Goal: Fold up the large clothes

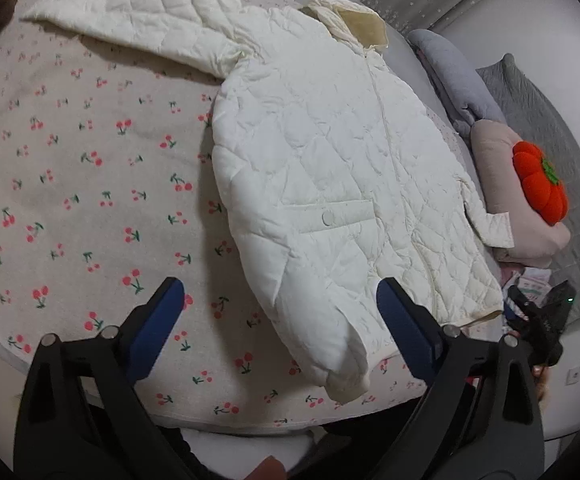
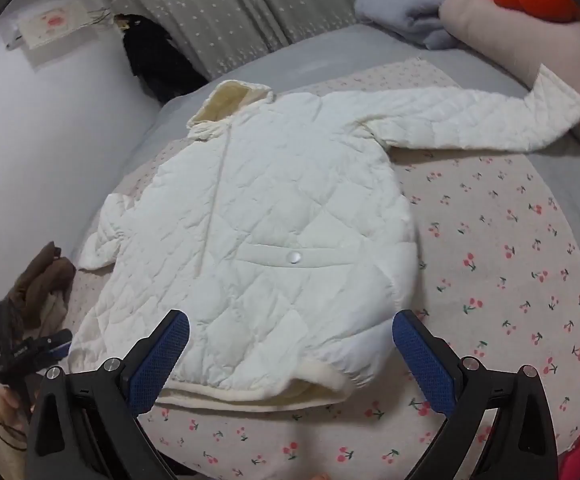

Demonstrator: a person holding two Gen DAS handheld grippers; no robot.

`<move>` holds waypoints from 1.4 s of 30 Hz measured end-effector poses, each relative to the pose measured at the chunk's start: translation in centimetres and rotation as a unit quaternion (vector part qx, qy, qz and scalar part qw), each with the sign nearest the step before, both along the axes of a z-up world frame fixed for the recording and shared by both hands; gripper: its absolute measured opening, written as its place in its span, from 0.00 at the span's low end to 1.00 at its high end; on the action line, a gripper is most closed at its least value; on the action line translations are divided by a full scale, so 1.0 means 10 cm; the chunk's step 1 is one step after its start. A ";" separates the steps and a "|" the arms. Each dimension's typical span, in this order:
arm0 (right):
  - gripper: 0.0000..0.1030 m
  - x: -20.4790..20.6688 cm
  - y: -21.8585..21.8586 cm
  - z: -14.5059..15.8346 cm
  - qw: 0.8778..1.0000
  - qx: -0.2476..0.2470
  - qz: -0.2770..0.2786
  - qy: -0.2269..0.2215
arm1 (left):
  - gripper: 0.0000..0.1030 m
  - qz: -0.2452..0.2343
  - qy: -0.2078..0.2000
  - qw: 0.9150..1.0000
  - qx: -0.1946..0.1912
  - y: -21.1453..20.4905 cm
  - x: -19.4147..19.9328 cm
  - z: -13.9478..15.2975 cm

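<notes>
Right wrist — jacket, sleeve touching pillow

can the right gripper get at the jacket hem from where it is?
Probably yes. The right gripper is open, its jaws wide apart just above the hem of the white quilted jacket, with nothing lying between them.

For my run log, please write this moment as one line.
left tongs open, empty | right tongs open, over hem | white quilted jacket flat on cherry-print sheet, unfolded | one sleeve outstretched
</notes>
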State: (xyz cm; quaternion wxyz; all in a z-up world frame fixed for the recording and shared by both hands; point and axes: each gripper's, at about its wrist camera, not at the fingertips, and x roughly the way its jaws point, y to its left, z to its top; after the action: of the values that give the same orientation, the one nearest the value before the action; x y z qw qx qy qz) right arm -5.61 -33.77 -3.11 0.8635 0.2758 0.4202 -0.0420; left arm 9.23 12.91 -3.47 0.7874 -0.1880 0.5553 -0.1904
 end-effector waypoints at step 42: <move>0.83 -0.35 -0.81 0.14 0.998 -0.036 -0.055 0.006 | 0.83 -0.008 -0.144 0.965 0.218 -0.39 0.06 0.47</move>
State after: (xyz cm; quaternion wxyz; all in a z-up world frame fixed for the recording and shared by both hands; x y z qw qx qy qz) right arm -9.10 -41.91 -1.75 0.8665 0.2674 0.4078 -0.1065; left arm 9.79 9.03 1.28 0.8792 0.0224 0.4661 -0.0959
